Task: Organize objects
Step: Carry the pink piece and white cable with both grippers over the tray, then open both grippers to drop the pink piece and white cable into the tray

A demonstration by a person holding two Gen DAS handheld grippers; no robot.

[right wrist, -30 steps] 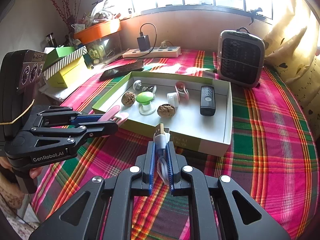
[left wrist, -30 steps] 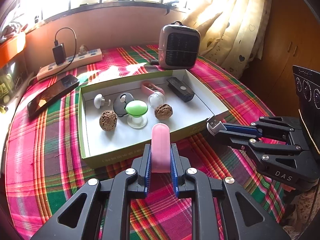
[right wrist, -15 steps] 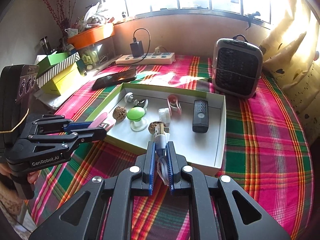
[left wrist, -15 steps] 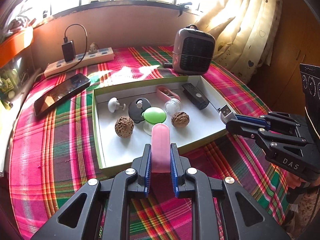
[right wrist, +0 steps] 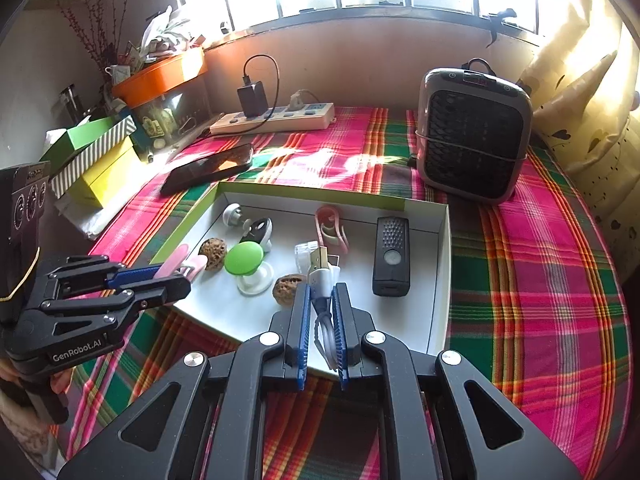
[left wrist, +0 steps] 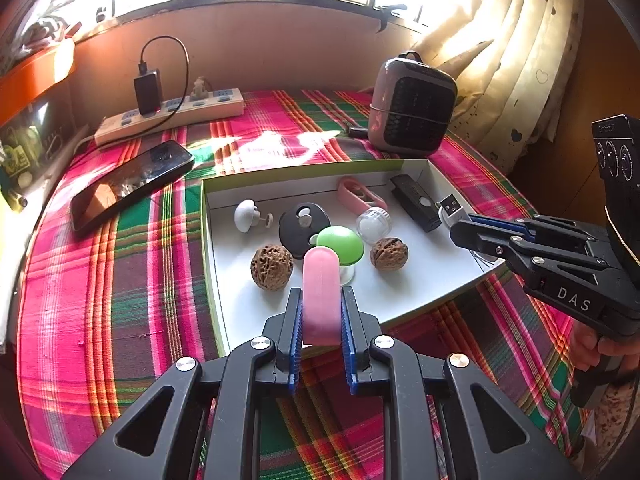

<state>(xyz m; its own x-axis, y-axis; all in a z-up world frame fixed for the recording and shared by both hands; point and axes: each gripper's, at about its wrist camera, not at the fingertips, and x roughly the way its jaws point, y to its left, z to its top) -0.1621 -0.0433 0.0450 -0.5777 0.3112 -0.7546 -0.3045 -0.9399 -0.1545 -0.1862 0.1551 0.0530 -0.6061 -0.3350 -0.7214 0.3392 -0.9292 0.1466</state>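
Observation:
A shallow white box with green sides (left wrist: 208, 240) (right wrist: 440, 264) lies on the plaid table. It holds two walnuts (left wrist: 272, 267) (left wrist: 389, 254), a green-capped stand (left wrist: 340, 243) (right wrist: 244, 258), a black remote (left wrist: 416, 202) (right wrist: 392, 256), a pink clip (left wrist: 360, 196), a black disc (left wrist: 300, 224), a white knob (left wrist: 246, 216) and a small clear cap (left wrist: 372, 224). My left gripper (left wrist: 320, 312) (right wrist: 176, 274) is shut on a pink rounded bar (left wrist: 320, 292) over the box's near edge. My right gripper (right wrist: 320, 312) (left wrist: 460, 228) is shut on a white USB cable (right wrist: 322, 272) (left wrist: 450, 208) over the box's right side.
A grey heater (left wrist: 412, 108) (right wrist: 472, 140) stands behind the box. A black phone (left wrist: 128, 184) and a power strip with a charger (left wrist: 172, 114) lie at the back left. Green and yellow boxes (right wrist: 92, 156) and an orange tub (right wrist: 160, 76) sit at the far left. Curtains hang on the right.
Both grippers have moved forward toward the box, still holding their objects. The pink bar and the USB plug now hang over the box's inside instead of short of its edge.

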